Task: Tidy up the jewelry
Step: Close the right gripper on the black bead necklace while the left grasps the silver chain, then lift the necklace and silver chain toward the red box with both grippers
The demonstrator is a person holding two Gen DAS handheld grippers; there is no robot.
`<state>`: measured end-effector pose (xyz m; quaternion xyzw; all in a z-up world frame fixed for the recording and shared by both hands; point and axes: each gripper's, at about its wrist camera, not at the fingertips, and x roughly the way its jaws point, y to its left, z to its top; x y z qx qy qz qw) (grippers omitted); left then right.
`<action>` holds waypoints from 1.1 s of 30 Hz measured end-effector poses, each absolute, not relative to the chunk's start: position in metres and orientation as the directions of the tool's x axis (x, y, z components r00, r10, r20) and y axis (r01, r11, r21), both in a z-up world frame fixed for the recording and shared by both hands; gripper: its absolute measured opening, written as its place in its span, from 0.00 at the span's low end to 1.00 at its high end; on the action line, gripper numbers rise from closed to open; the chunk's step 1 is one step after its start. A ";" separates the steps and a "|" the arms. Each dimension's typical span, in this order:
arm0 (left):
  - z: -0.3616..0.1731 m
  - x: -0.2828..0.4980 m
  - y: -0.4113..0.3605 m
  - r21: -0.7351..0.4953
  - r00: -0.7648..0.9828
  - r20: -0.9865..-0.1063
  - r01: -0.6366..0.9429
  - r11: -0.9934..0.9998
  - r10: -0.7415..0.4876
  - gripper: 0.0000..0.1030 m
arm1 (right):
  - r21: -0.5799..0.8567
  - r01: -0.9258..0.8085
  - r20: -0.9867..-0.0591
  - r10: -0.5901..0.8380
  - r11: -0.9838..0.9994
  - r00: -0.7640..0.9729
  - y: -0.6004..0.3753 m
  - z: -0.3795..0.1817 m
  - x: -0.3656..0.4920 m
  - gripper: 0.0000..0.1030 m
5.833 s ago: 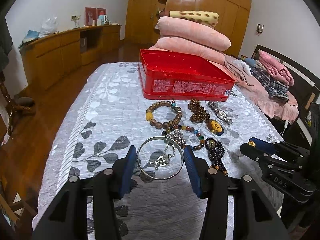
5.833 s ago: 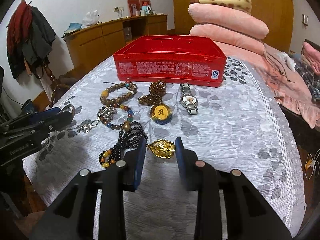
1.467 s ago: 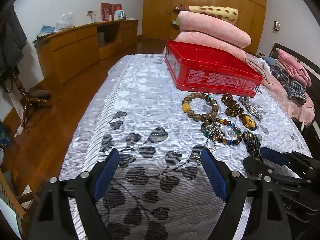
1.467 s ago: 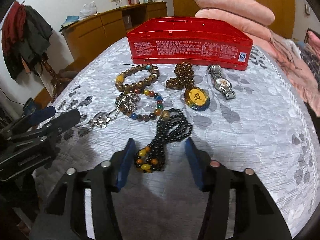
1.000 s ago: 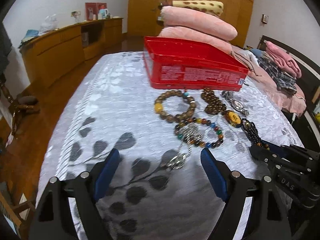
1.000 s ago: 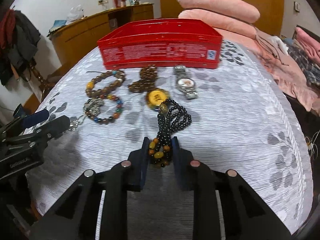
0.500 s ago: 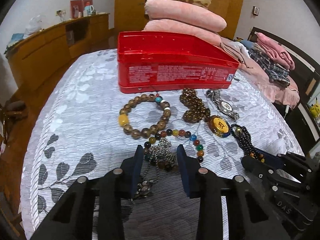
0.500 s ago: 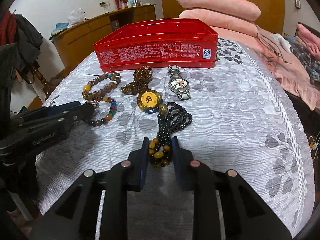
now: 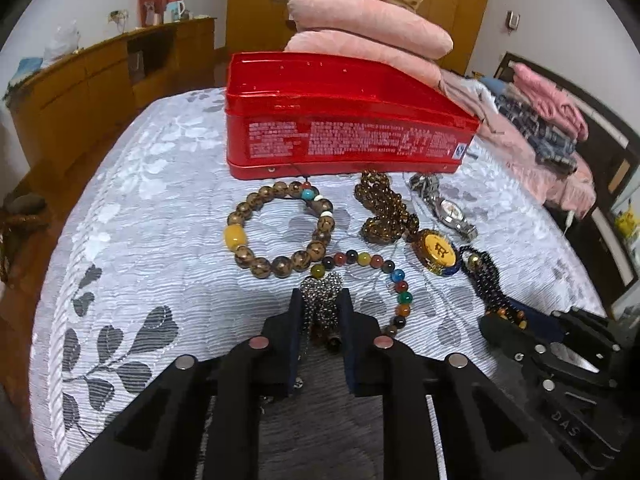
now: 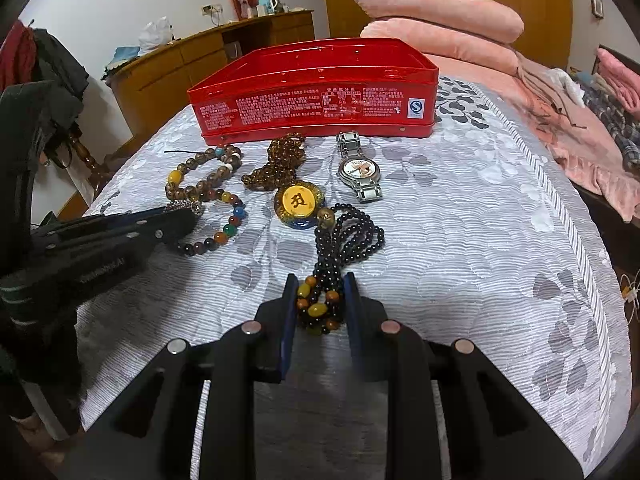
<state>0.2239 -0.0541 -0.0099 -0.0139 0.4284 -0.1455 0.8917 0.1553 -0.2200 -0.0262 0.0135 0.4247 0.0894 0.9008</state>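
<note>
Bedroom furniture frames both views: a wooden sideboard [image 9: 100,80] along the wall and stacked pink pillows [image 9: 368,28] behind a bed covered with a white leaf-patterned bedspread [image 9: 160,184].

Left wrist view. Your left gripper [image 9: 320,312] points down at the bedspread with its jaws closing. Between the blue pads sits a bunched silver chain [image 9: 322,300], and the pads stand tight against its sides. That chain lies across the near arc of a multicoloured bead bracelet [image 9: 384,276], which passes under the gripper tips. Beyond it you see a brown bead bracelet with a yellow bead [image 9: 280,232], lying flat just in front of the red tin [image 9: 340,136]. The tin stands open-topped at the far end of the jewelry row. To the right lie a heap of amber beads [image 9: 384,212], a round yellow pendant [image 9: 436,252] touching that heap, and a metal wristwatch [image 9: 448,208] beside them. Your right gripper [image 9: 516,322] enters from the lower right, over the black bead strand [image 9: 484,276].

Right wrist view. Your right gripper [image 10: 320,304] is pressed together on the bundled end of the black bead strand [image 10: 348,236], where yellow and brown beads cluster between the pads. The rest of the strand trails forward on the bedspread [image 10: 480,240] toward the yellow pendant [image 10: 298,202]. The wristwatch [image 10: 358,170] lies face up near the red tin [image 10: 316,92]. Your left gripper [image 10: 188,212] reaches in from the left, its tip at the silver chain [image 10: 186,205] on the multicoloured bracelet [image 10: 224,224].
</note>
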 end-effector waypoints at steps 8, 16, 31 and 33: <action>0.011 0.205 -0.027 -0.218 0.651 -0.696 0.212 0.953 -0.304 0.14 | 0.085 -0.145 -0.765 0.157 0.986 0.624 -0.218 -0.026 0.155 0.21; 0.005 0.197 -0.013 -0.202 0.640 -0.719 0.183 0.962 -0.272 0.14 | 0.068 -0.136 -0.768 0.139 0.988 0.625 -0.214 -0.026 0.155 0.23; 0.007 0.193 -0.016 -0.195 0.656 -0.704 0.188 0.963 -0.270 0.14 | 0.059 -0.140 -0.755 0.136 0.988 0.641 -0.214 -0.016 0.153 0.16; 0.012 0.192 -0.016 -0.196 0.664 -0.695 0.195 0.961 -0.277 0.14 | 0.062 -0.142 -0.747 0.140 0.988 0.650 -0.215 -0.011 0.151 0.16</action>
